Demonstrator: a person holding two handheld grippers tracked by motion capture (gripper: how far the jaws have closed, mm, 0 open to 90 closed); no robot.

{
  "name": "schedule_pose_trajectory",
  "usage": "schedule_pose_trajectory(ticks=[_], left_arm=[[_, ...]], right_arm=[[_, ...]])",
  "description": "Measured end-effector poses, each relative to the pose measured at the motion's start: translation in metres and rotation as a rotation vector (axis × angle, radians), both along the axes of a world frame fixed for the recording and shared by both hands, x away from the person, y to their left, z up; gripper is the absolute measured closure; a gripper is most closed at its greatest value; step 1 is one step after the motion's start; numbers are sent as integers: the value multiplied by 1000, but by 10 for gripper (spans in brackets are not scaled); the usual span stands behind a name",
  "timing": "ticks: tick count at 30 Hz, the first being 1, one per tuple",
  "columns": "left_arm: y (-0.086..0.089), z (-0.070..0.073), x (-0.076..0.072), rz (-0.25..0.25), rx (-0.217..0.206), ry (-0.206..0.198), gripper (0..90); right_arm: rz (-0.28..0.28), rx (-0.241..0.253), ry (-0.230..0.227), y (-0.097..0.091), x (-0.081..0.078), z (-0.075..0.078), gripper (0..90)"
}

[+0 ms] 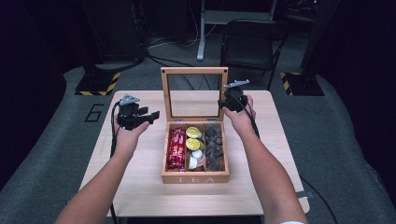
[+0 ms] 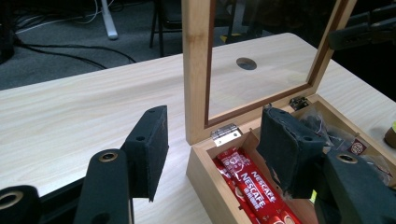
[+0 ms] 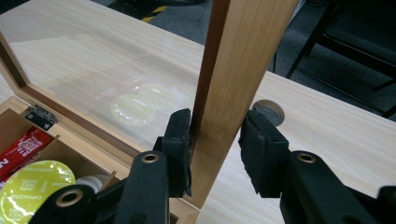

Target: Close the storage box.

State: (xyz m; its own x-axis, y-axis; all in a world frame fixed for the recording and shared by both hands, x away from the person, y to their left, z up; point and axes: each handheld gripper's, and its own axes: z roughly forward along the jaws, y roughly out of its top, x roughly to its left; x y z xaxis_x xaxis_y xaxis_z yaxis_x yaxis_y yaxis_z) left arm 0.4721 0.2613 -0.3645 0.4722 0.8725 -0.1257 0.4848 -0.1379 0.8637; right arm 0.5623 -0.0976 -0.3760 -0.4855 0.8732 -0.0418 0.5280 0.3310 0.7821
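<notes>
Your right gripper (image 3: 215, 149) is clamped on the right side rail of the lid (image 3: 233, 84), one pad on each face of the wood, low on the rail near the hinge end. The lid stands upright, its glass pane facing you. Your left gripper (image 2: 212, 149) is released, jaws apart with nothing between them, hovering at the left rear corner of the tea box (image 1: 195, 177), one jaw over the bench (image 2: 70, 112) and the other above the red sachets (image 2: 254, 191). The box sits mid-bench, with green-topped capsules (image 1: 193, 137) in the middle compartment and dark packets (image 1: 215, 147) on the right.
</notes>
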Motion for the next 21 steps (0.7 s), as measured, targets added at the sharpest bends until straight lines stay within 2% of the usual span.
schedule_pose_trajectory(ticks=[2,10,13,16,21], left_arm=[[0,1,0,4,-1,-1,425],[-2,10,0,8,8,-16,425],[-4,13,1,4,18,-18,425],[-8,17,2,3,28,-37,425],[-12,26,5,-9,43,-53,430]], right_arm=[[-2,-8,-19,1,-4,0,635],[-1,-27,-47,1,-14,0,638],[2,-23,-70,1,-19,-3,640],[4,-22,-81,0,-20,-4,640],[4,-12,-84,0,-25,-4,643]])
